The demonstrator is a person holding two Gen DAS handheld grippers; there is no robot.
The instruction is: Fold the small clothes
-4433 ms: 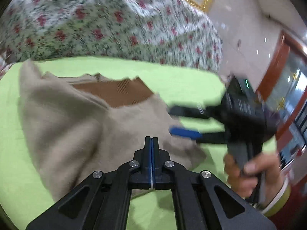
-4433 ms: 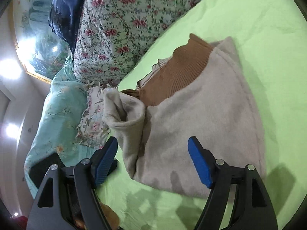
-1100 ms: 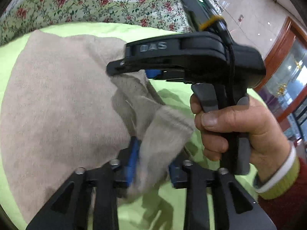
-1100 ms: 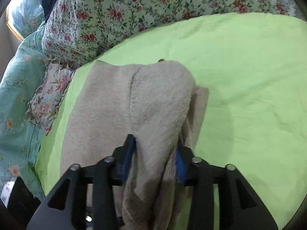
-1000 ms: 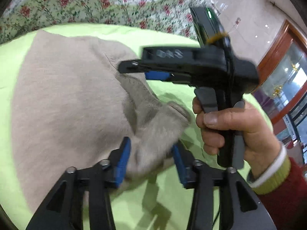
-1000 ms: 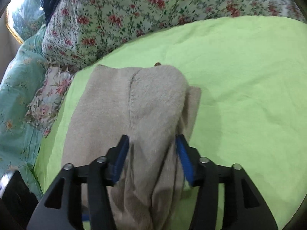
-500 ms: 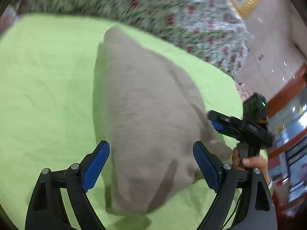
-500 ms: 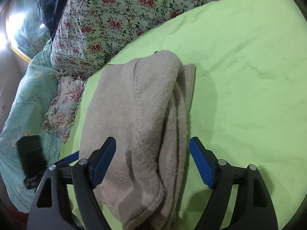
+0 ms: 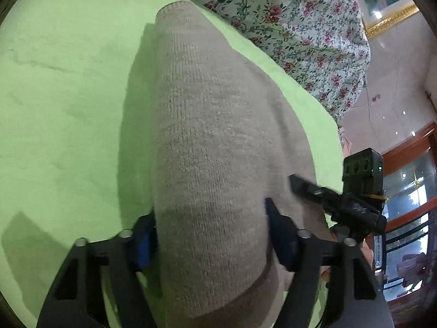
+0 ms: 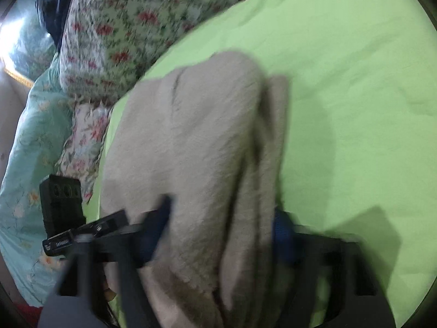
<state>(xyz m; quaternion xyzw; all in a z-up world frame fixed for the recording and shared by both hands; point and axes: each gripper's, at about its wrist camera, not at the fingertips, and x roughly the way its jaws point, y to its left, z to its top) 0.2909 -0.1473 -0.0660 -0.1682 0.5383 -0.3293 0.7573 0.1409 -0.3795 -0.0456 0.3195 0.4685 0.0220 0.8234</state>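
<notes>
— What do we have, biggest thing first?
— The bed's green sheet [image 9: 68, 95], with a floral quilt [image 9: 300, 22] toward one o'clock. On the sheet lies our folded beige sweater [image 9: 213, 136], running from twelve to six o'clock.
— And our tools?
— The left hand-held gripper [image 9: 210, 237] brackets the sweater's near end, pads against its sides. The right hand-held gripper [image 10: 221, 232] straddles it too; blur hides whether it pinches.
</notes>
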